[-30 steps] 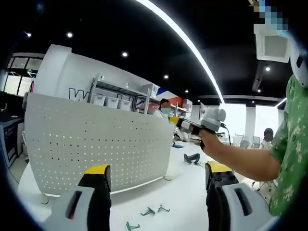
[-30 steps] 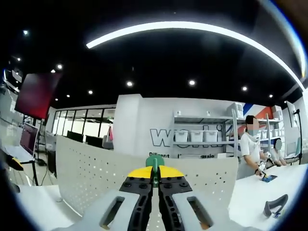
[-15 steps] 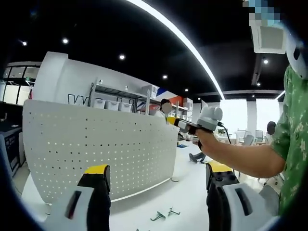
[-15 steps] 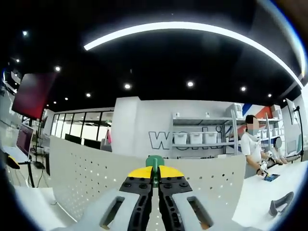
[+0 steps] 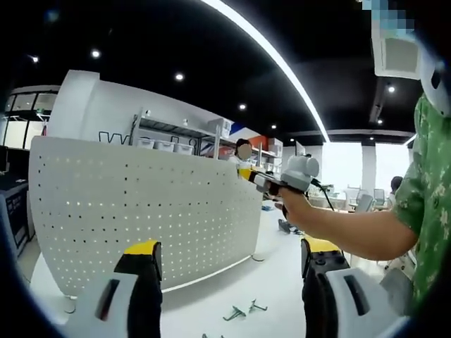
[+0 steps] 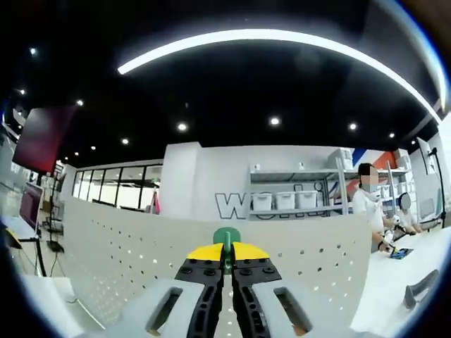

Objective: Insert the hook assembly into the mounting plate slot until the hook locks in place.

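A white perforated mounting plate (image 5: 141, 211) stands upright on the white table, curved by the lens. In the left gripper view my left gripper (image 5: 229, 257) is open, its yellow-tipped jaws wide apart in front of the plate. My right gripper (image 5: 250, 176) enters from the right, held at the plate's upper right edge by a hand. In the right gripper view the right gripper (image 6: 227, 252) is shut on a green hook (image 6: 227, 236), which pokes up between the yellow tips, close to the plate (image 6: 127, 260).
Several loose green hooks (image 5: 239, 311) lie on the white table (image 5: 268, 282) in front of the plate. A dark tool (image 5: 289, 227) rests further back. Shelves with bins (image 6: 289, 201) and seated people (image 6: 368, 204) are behind. A green-patterned sleeve (image 5: 423, 204) is at right.
The right gripper has edged closer to the plate's top edge with the hook in it. Both views shifted slightly; the plate looks larger.
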### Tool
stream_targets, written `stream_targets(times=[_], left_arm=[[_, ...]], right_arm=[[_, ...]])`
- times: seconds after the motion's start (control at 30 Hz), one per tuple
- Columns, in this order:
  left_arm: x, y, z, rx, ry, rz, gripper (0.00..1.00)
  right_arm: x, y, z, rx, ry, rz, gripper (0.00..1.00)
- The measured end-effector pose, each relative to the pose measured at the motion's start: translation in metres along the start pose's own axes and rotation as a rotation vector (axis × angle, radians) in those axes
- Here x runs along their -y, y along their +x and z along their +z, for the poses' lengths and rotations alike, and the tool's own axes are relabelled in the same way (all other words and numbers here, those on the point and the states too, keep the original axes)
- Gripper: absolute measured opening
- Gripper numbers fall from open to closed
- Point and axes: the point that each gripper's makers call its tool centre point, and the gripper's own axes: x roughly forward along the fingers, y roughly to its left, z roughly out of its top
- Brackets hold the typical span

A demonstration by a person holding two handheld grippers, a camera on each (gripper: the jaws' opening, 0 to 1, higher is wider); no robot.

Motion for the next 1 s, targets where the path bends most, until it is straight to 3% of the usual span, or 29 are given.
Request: stream_targets(times=[1.0], left_arm=[[-0.005,-0.001,-0.008,-0.041,-0.001,0.001,0.81]], right_arm=[[0.002,0.011,-0.014,0.050,0.033,-0.031,0.01]])
